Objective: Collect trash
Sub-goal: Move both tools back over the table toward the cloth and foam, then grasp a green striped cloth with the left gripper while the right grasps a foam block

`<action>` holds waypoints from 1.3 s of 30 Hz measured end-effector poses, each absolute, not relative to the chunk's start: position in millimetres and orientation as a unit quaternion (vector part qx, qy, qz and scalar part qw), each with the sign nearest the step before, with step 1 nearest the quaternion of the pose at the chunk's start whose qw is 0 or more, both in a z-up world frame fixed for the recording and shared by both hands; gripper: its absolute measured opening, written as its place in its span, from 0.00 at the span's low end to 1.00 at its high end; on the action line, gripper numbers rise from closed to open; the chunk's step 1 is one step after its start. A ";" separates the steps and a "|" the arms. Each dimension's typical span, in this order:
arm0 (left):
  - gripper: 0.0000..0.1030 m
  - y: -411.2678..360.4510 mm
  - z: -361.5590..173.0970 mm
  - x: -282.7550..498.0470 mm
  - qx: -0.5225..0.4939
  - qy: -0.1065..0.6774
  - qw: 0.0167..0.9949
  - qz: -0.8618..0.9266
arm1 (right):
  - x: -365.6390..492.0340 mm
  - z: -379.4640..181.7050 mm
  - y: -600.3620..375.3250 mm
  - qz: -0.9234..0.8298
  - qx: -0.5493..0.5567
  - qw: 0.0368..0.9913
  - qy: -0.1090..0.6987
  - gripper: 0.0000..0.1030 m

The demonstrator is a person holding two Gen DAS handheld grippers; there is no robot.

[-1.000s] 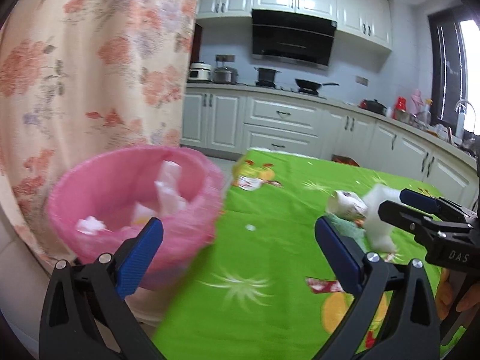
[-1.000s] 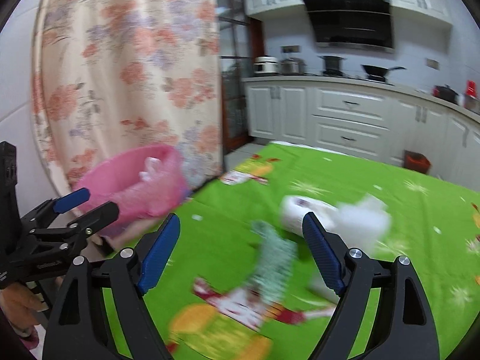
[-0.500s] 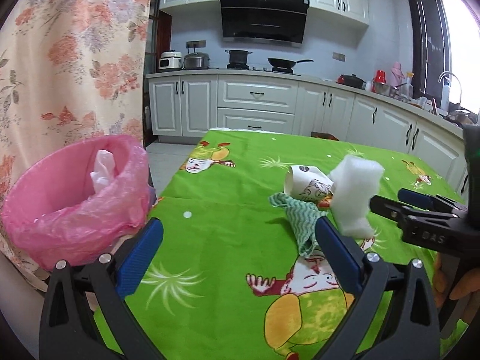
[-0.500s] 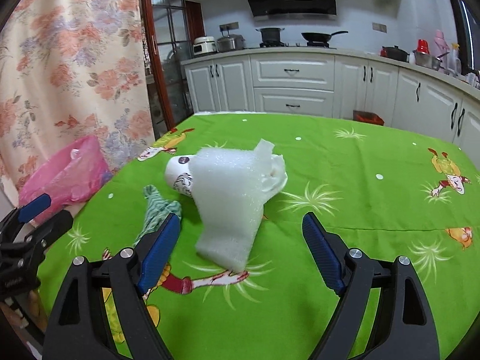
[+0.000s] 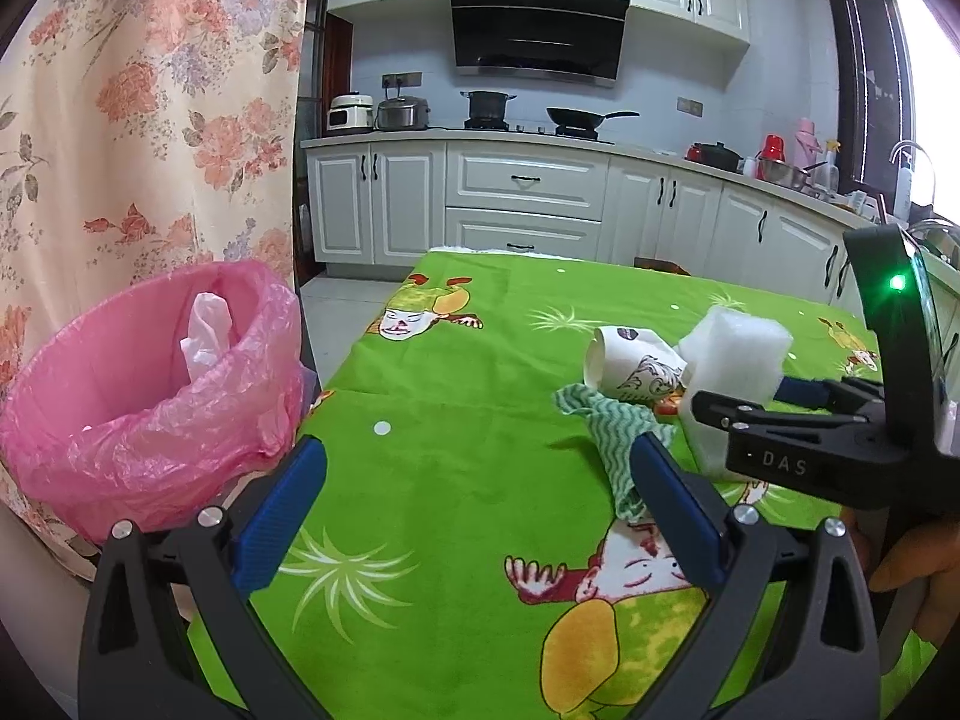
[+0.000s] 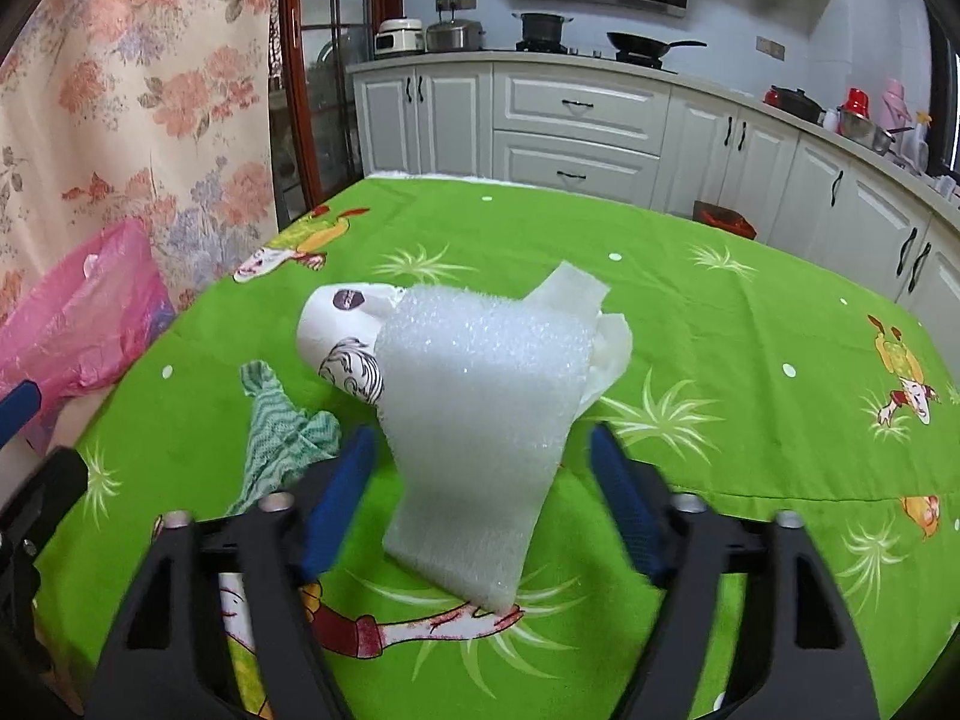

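Note:
A white foam sheet [image 6: 480, 420] lies curled on the green tablecloth [image 6: 720, 330], with a paper cup [image 6: 342, 336] on its side behind it, a white tissue [image 6: 600, 336] at its right and a green striped rag [image 6: 282, 426] at its left. My right gripper [image 6: 483, 474] is open, its blue pads either side of the foam's near end, apart from it. My left gripper [image 5: 477, 510] is open and empty over the cloth. The foam [image 5: 732, 372], cup [image 5: 630, 363] and rag [image 5: 612, 432] lie to its right. A pink-lined bin [image 5: 144, 384] stands off the table's left edge.
White kitchen cabinets [image 5: 522, 198] and a stove line the far wall. A floral curtain [image 5: 150, 120] hangs behind the bin. My right gripper's body [image 5: 840, 450] shows at the right of the left wrist view.
Both grippers swung away from the bin toward the trash pile. My right gripper came close to the foam sheet and its jaws narrowed around it.

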State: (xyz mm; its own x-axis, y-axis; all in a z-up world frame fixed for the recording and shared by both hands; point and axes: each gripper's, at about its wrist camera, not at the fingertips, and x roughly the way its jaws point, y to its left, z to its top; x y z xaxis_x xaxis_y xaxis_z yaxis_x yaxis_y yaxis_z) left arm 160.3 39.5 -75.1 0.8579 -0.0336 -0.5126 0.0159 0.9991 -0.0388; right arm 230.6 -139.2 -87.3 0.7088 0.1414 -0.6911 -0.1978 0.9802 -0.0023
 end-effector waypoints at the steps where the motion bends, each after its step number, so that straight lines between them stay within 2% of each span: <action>1: 0.95 38.5 -75.0 162.5 -0.018 0.268 0.963 -0.014 | 229.4 -87.8 -140.1 0.094 -0.039 0.923 0.372 0.51; 16: 0.94 -14.1 -79.4 209.4 -0.017 0.313 0.948 -0.054 | 191.3 -78.2 -205.2 0.075 0.009 0.939 0.337 0.50; 25: 0.67 -40.2 -104.1 239.0 -0.011 0.376 0.925 -0.055 | 180.4 -76.1 -230.0 0.068 0.043 0.942 0.327 0.50; 30: 0.39 -40.5 -111.4 243.6 -0.011 0.396 0.916 -0.060 | 178.8 -75.5 -228.7 0.071 0.041 0.943 0.324 0.50; 35: 0.33 -35.6 -108.6 237.4 -0.018 0.384 0.921 -0.064 | 176.9 -75.5 -229.2 0.070 0.044 0.943 0.323 0.50; 39: 0.32 -32.9 -101.9 226.1 -0.021 0.360 0.931 -0.063 | 175.9 -75.1 -227.8 0.071 0.041 0.943 0.322 0.50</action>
State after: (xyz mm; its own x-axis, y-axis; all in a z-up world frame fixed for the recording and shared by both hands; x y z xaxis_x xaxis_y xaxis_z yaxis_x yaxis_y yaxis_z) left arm 226.1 -32.9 -101.9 0.7326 -0.1314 -0.6679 0.1013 0.9913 -0.0839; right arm 175.9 -227.8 -75.1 0.7828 0.1607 -0.6012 -0.1076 0.9865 0.1234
